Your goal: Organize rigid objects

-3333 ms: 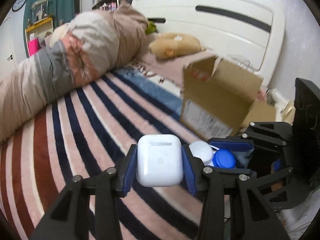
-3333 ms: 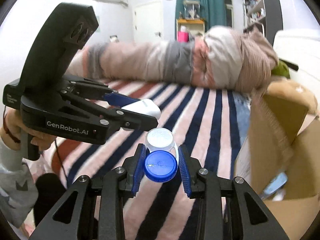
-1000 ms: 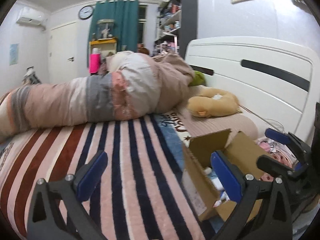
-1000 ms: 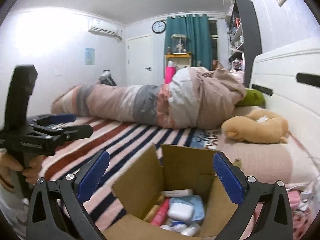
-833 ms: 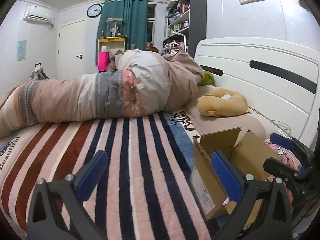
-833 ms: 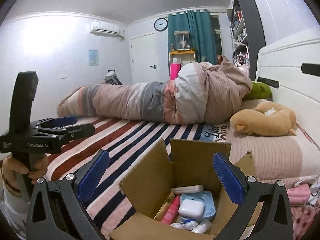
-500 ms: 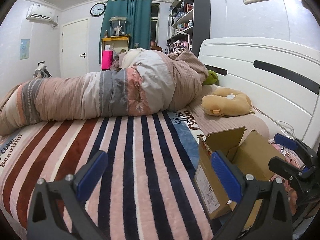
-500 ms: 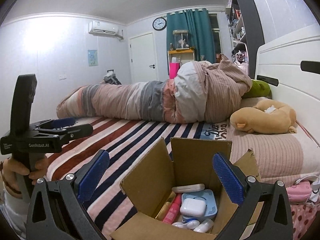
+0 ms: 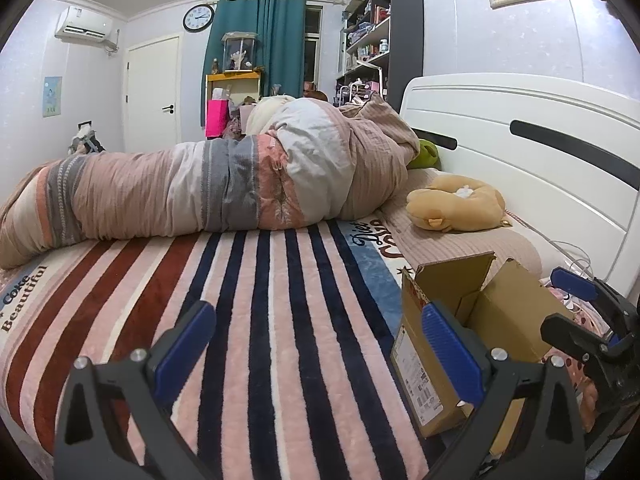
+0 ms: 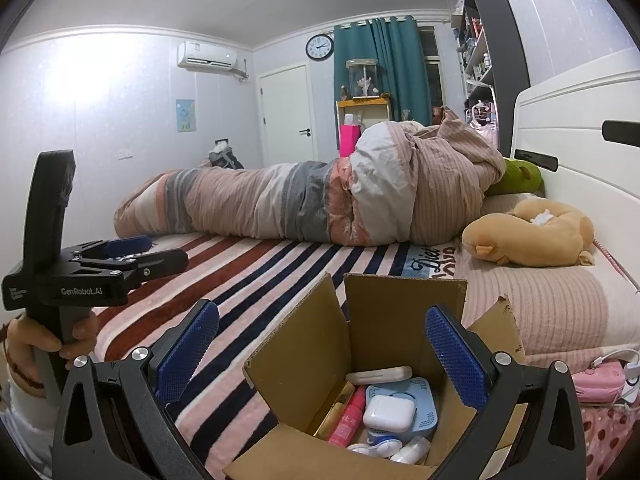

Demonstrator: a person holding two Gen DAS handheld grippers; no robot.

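Note:
An open cardboard box (image 10: 384, 312) sits on the striped bedspread, seen from above in the right wrist view. Inside lie a white earbud case (image 10: 388, 413) on a blue square device (image 10: 420, 394), a pink tube (image 10: 348, 420), a white flat case (image 10: 378, 375) and small white bottles (image 10: 408, 450). My right gripper (image 10: 320, 352) hangs open and empty above the box. The left gripper (image 9: 316, 344) is open and empty over the blanket, left of the box (image 9: 452, 312). In the right wrist view the left gripper (image 10: 132, 254) is held by a hand at far left.
A rolled quilt (image 9: 224, 188) lies across the far side of the bed. A tan plush pillow (image 10: 532, 236) rests by the white headboard (image 9: 520, 152). Pink items and a cable (image 10: 600, 376) lie right of the box. The striped blanket (image 9: 256, 320) stretches left of the box.
Earlier the left gripper held the white earbud case and the right held a blue-capped bottle; both now lie in the box. Both grippers have opened and drawn back and up slightly.

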